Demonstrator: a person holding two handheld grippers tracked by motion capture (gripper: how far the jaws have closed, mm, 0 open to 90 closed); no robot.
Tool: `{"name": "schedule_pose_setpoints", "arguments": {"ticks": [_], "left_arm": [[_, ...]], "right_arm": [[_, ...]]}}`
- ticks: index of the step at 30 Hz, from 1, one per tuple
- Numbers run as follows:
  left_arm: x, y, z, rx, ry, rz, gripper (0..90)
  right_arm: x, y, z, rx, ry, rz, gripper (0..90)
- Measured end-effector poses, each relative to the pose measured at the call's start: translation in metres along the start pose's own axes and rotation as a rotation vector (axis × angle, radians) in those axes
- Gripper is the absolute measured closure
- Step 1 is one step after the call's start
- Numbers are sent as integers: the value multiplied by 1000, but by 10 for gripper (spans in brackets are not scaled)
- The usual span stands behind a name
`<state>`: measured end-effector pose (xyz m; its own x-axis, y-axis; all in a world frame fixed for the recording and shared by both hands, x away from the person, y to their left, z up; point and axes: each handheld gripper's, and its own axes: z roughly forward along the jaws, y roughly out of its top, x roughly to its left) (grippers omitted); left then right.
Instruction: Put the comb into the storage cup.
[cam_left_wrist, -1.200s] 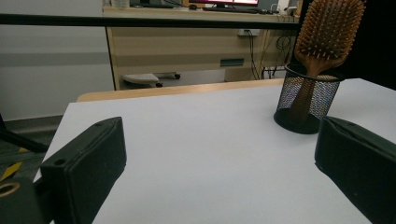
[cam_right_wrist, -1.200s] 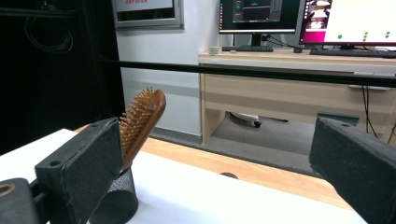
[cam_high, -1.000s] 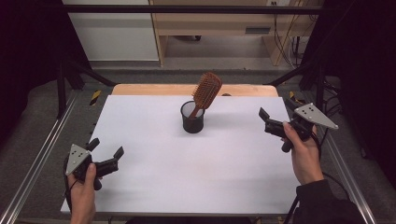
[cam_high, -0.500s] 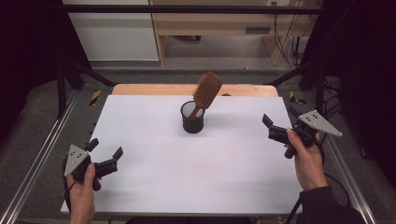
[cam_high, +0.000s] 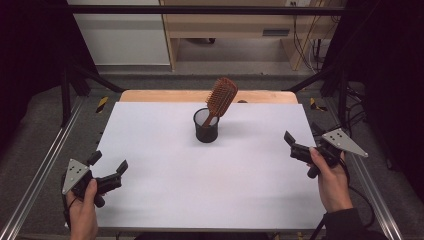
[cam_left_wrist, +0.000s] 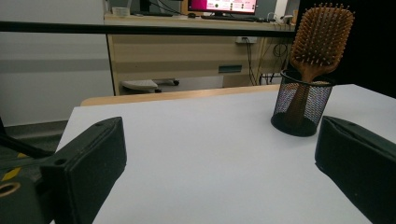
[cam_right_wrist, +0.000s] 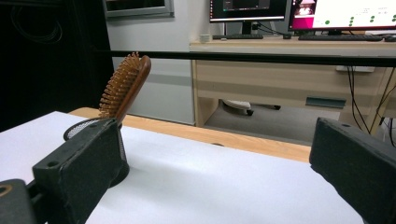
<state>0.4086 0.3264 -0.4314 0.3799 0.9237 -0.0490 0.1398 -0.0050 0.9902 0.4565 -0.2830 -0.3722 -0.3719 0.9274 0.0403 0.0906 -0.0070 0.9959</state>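
Wooden and top-heavy, the hairbrush stood handle-down in the black mesh cup, its bristled head leaning out over the rim toward the counter's far edge. You held the left tool on the near left of the cup with its jaws spread wide and nothing between them; the right tool, off to the cup's right, gaped just as wide and held nothing either.

Your risk lay in that lean. Had you nudged the brush head sideways, or pulled at a slant, the light cup could have tipped or skidded with it, I judged.

How deep the handle sat was hard to tell through the mesh. In the right gripper view one jaw covered most of the cup.
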Motion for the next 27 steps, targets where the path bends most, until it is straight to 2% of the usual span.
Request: {"name": "schedule_pose_setpoints", "arguments": {"ticks": [14,27], "left_arm": [[-2,0,-2,0,-15,8,24],[-3,0,-2,-4,-21,11,24]], "right_arm": [[-4,-22,-13,15,-18,13,26],[-3,-42,-19,38,-15,15,25]]}}
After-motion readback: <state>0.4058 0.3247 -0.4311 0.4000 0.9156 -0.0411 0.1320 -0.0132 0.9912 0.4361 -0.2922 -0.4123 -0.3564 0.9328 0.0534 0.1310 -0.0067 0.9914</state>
